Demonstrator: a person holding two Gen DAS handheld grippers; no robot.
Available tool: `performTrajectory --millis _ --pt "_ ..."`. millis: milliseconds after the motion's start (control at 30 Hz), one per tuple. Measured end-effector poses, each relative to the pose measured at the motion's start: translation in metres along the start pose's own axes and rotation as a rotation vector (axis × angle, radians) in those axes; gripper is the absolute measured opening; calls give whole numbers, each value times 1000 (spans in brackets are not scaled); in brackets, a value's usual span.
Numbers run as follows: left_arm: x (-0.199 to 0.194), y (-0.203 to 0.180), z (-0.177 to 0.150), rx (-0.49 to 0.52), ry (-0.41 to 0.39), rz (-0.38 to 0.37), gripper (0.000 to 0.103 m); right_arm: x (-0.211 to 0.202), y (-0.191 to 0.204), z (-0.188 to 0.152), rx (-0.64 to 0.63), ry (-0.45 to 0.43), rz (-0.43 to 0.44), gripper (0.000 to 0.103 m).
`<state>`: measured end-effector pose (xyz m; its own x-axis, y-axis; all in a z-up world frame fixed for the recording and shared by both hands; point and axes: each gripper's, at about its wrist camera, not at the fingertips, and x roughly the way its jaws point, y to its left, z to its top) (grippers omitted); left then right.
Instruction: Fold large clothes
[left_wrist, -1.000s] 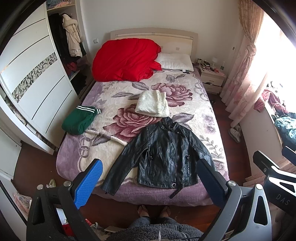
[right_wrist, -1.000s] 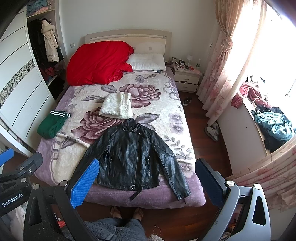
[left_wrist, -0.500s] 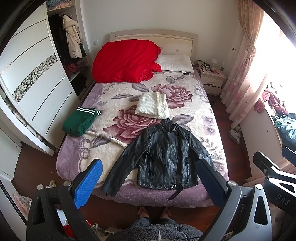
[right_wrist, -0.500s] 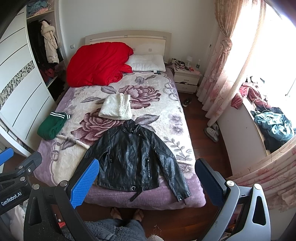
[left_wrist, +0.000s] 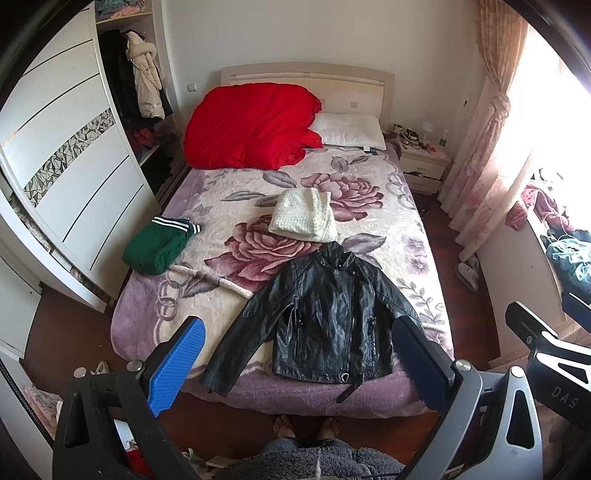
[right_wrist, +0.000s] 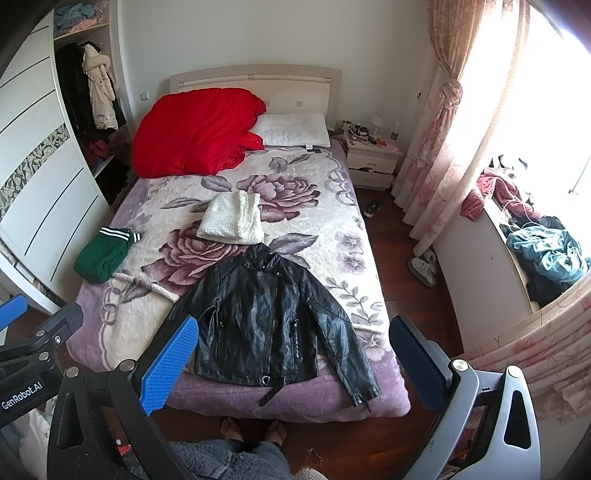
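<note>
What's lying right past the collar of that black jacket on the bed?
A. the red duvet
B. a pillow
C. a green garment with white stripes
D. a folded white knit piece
D: the folded white knit piece lies directly beyond the collar of the black jacket, nearly touching it; the green garment sits off toward the bed's wardrobe-side edge, while the red duvet and pillow are up at the headboard.

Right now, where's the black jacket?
In both views the black jacket lies flat near the foot of the bed, just below the white sweater.
</note>
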<state>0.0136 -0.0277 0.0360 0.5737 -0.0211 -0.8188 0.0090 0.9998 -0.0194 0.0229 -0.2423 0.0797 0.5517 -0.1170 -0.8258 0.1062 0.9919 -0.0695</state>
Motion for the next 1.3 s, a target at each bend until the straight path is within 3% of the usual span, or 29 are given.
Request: performTrajectory --millis 367,500,600,733,867,967,1133,1233,1300 --pt "13 7 0 -4 -19 7 103 15 6 11 33 -1 25 103" --pt "54 13 -4 3 -32 70 103 62 -11 5 133 63 83 103" --pt "103 18 -11 21 2 107 103 123 -39 -10 275 162 49 103" --pt "181 24 -33 53 89 128 103 215 -93 -64 514 295 -40 103" --pt "257 20 -57 90 182 156 103 298 -158 -153 790 403 -99 100" --pt "303 11 -72 111 253 178 103 352 -204 -237 997 452 -126 83" --pt "366 -6 -97 152 339 221 103 449 -261 -382 1331 491 -100 82" --pt "398 -13 -115 181 386 272 103 502 -276 -456 1539 501 -56 82" --pt "423 -19 -127 178 420 287 103 539 -280 -499 1661 445 17 82"
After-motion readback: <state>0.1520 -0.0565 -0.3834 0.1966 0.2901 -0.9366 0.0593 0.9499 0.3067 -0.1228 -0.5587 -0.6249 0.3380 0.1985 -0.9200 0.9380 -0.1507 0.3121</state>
